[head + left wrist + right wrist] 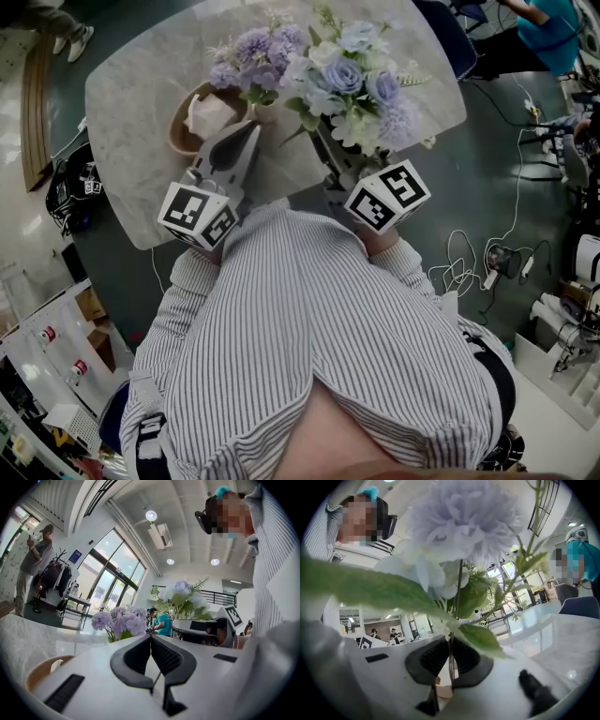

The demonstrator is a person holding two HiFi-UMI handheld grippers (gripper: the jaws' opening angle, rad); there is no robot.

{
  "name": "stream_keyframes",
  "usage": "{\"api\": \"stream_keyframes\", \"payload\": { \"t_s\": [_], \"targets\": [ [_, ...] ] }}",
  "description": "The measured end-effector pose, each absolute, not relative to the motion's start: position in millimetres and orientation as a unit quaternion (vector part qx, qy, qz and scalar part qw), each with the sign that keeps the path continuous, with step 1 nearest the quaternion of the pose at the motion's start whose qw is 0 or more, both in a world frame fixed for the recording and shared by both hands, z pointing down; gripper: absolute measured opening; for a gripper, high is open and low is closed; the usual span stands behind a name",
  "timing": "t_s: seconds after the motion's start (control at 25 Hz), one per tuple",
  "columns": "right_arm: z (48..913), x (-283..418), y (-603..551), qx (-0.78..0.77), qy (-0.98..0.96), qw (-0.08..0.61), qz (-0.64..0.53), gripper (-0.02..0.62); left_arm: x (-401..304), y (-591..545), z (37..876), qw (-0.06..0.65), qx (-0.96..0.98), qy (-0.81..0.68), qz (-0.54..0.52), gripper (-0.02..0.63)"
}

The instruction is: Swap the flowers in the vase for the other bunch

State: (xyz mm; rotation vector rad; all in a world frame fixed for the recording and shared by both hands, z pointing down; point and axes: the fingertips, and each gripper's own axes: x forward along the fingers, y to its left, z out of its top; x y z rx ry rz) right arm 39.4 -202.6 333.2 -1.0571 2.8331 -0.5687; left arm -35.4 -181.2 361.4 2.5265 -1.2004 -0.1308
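Purple hydrangeas (pixel 255 52) appear to stand in the small vase (pixel 266 112) on the marble table (pixel 131 103), so the old bunch is not yet out. The right gripper (pixel 450 659) is clamped on the thin stems of the blue-and-white bunch (pixel 349 82) and holds it upright just beside the vase, probably ready to go in. The left gripper (pixel 151 638), jaws together on nothing, points at the hydrangeas, seemingly placed to pull them.

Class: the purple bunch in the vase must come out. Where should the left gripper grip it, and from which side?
Grip the purple bunch at its gathered stems above the vase mouth, probably from the near left: the heads spread wide and soft, and the right gripper holds the blue bunch close on its right.
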Motion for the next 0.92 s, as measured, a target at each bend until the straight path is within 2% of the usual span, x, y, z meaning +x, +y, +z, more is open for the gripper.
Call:
{"api": "stream_keyframes", "payload": {
  "t_s": [0.92],
  "targets": [
    [334, 40, -204, -0.336, 0.921, 0.037, -0.194, 0.029, -36, -183, 367, 0.148, 0.889, -0.433, -0.015, 0.015]
  ]
}}
